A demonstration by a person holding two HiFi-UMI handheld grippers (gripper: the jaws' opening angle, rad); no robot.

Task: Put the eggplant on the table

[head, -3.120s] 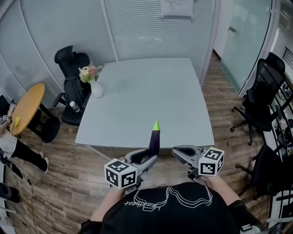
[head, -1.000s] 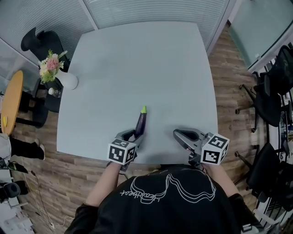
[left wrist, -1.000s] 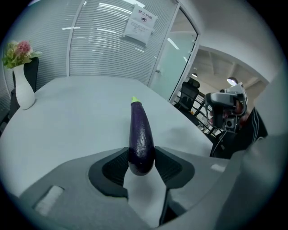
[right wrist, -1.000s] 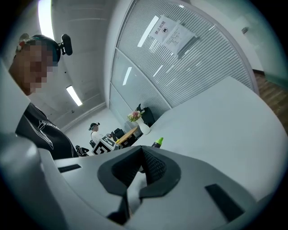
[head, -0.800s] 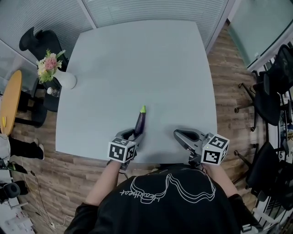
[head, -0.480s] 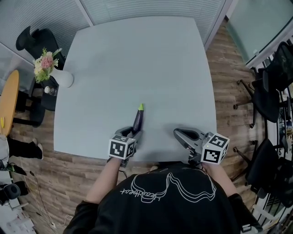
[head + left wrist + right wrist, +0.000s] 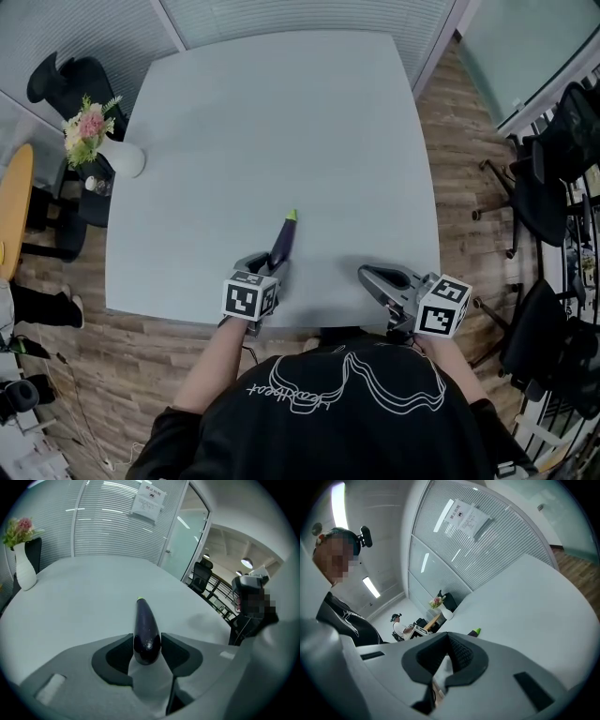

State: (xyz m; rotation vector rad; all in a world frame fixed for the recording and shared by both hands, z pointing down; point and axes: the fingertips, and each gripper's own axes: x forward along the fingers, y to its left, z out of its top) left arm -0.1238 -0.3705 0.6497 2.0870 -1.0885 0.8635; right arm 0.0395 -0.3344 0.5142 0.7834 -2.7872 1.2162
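Grips the eggplant (image 7: pixel 146 629) by its fat end in the left tool (image 7: pixel 146 643), low over the near side of the worktop (image 7: pixel 281 112), right tool (image 7: pixel 448 641) closed and empty nearby, so next probably needs laying it flat and letting go gently.

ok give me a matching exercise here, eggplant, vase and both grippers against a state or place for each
Things:
1 eggplant
2 vase
3 left gripper
4 right gripper

States or places:
A jaws together, nothing in them
B at the left edge of the table, holding flowers
C clamped on the thick end of a purple thing
D purple with a green tip

Pairs: 1-D, 2-B, 3-C, 4-A
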